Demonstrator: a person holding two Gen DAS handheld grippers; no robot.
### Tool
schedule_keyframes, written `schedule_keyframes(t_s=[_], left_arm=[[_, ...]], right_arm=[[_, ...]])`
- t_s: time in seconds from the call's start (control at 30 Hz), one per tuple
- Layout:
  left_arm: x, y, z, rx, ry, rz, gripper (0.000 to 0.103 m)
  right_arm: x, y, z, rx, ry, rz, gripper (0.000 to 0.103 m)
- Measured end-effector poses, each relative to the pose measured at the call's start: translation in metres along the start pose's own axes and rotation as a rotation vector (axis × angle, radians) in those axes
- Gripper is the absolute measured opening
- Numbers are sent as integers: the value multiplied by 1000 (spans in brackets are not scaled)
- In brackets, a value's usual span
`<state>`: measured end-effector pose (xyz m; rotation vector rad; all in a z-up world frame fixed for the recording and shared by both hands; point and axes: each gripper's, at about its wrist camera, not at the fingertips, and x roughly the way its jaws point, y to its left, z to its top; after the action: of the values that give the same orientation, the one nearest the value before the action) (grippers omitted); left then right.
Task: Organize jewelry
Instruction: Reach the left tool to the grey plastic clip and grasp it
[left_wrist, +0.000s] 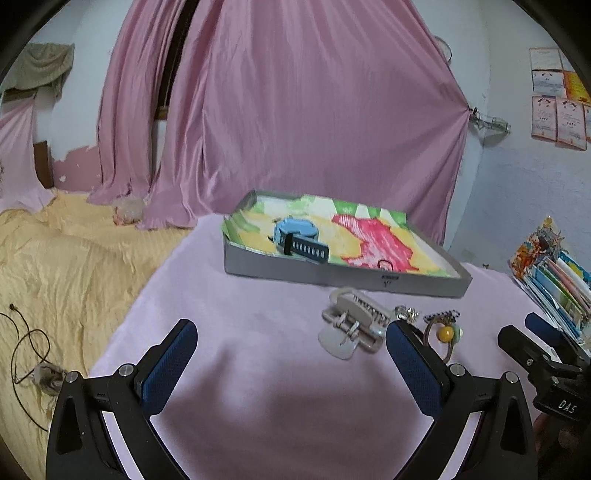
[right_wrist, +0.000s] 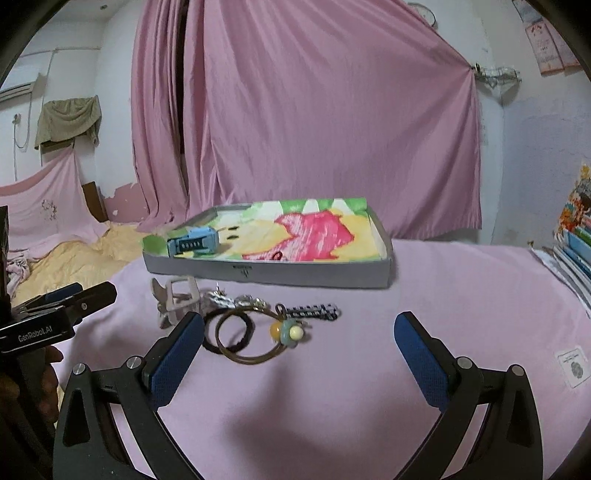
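Right gripper (right_wrist: 299, 332) spread, bangle (right_wrist: 245, 338) between fingers; left gripper (left_wrist: 290, 341) spread, empty

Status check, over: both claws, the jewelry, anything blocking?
Left claw open, empty. Right claw open, empty. Watch in tray; hair clip, bracelet on cloth. Nothing blocking.
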<state>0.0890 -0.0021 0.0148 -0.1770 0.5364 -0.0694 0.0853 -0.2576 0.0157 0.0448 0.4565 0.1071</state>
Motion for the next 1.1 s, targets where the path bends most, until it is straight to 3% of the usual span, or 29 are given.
schedule_keyframes(t_s=[0.27,0.33,0.47,0.53,0.67,0.8,0.87,1.1], left_arm=[[19,-5,3,-25,110,-80,103],[22,-6,6,-43,119,-99,102],[29,-11,12,-47,129,-124,100],[31,-14,14,-38,134,-130,91],[42,-22,17,-28,174,-146,67],[48,-26,19,-34,191,-158,52],[51,-29,20,-30,200,-154,44],[58,-33,20,-28,222,-149,33]], right_arm=[[20,-4,0,13,119,-5,97],[26,-5,1,18,148,0,77],[37,-4,2,10,193,6,65],[41,-2,3,10,207,16,53],[47,2,5,10,227,33,50],[53,6,6,3,249,44,47],[57,7,7,7,264,50,40],[70,8,7,30,313,60,37]])
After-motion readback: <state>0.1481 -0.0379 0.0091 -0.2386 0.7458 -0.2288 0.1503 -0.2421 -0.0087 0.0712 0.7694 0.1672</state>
